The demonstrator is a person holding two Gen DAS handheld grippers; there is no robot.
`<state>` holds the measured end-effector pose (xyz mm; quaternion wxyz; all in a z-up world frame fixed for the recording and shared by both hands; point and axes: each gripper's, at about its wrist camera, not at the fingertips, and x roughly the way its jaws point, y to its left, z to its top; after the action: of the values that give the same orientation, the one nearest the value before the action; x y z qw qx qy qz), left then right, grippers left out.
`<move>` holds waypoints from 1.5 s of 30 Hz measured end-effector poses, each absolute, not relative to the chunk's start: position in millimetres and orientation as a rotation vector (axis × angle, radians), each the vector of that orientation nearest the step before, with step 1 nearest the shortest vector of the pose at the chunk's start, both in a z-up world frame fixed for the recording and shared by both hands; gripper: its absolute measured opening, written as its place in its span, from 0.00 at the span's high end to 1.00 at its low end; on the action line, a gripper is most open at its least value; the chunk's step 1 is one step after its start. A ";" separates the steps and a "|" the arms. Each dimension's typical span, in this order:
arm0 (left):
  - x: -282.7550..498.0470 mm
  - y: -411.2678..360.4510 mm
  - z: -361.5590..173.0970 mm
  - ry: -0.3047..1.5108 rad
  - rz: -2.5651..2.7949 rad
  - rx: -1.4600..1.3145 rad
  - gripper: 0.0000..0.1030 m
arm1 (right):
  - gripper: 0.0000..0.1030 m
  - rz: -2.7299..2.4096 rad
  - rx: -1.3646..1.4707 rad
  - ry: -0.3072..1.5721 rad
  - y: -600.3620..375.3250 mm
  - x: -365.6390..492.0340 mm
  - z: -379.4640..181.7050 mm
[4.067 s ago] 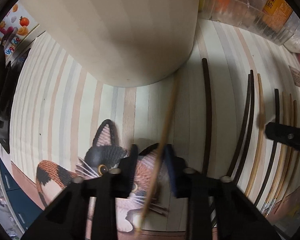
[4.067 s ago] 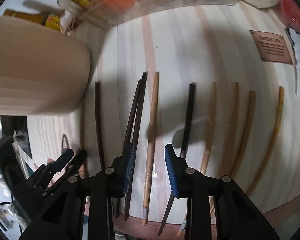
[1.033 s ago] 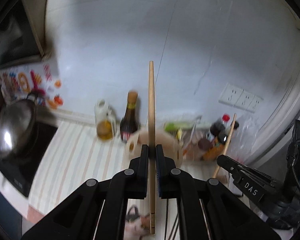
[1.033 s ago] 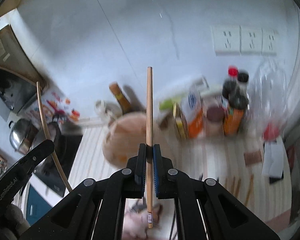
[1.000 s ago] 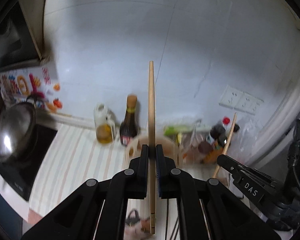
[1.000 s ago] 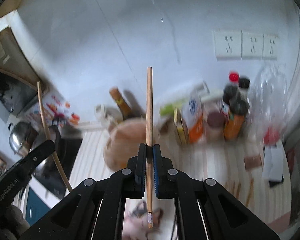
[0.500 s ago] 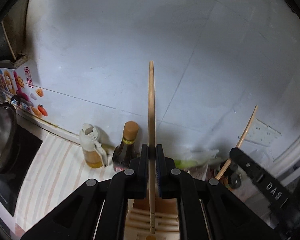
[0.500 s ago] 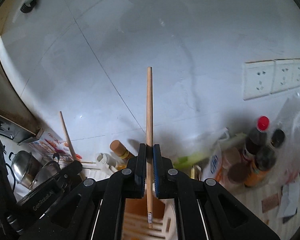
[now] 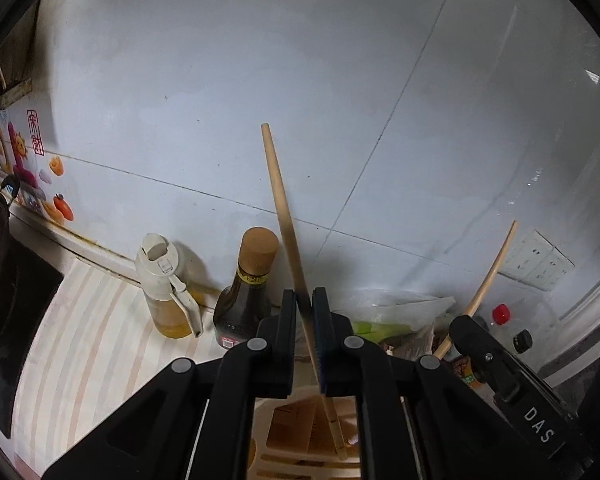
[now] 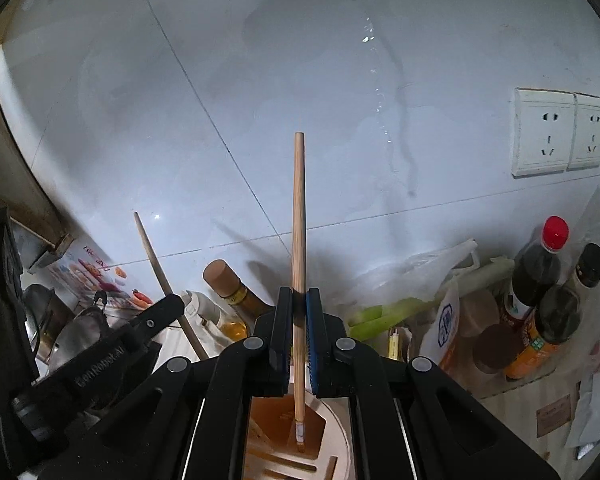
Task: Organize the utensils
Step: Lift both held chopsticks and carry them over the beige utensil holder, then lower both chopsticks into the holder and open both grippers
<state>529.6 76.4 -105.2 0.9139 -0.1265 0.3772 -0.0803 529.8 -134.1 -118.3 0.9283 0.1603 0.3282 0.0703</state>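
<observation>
Both grippers pointed upward above the wooden utensil holder (image 10: 332,440), the left gripper (image 9: 305,320) loosely pinching a tilted chopstick (image 9: 282,208), the right gripper (image 10: 299,320) clamping an upright chopstick (image 10: 299,208).

Your striped counter (image 9: 80,340) runs along the tiled wall. At its back edge stand an oil dispenser (image 9: 166,292) and a dark sauce bottle (image 9: 248,292) side by side. Toward its right end, more bottles (image 10: 540,280) and a plastic bag (image 10: 420,276) crowd together.
</observation>
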 end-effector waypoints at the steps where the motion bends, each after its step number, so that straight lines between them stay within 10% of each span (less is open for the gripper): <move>1: 527.5 74.6 -102.9 0.773 -0.169 -0.247 0.94 | 0.94 0.150 0.330 0.671 -135.5 526.9 -118.0; 45: 552.4 30.2 -125.3 0.718 -0.229 -0.168 0.96 | 0.94 0.167 0.303 0.524 -148.9 515.3 -122.9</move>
<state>552.4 30.2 -125.3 0.9263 -0.0820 0.3503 -0.1117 515.3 -148.9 -122.9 0.9511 0.1491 0.2577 0.0823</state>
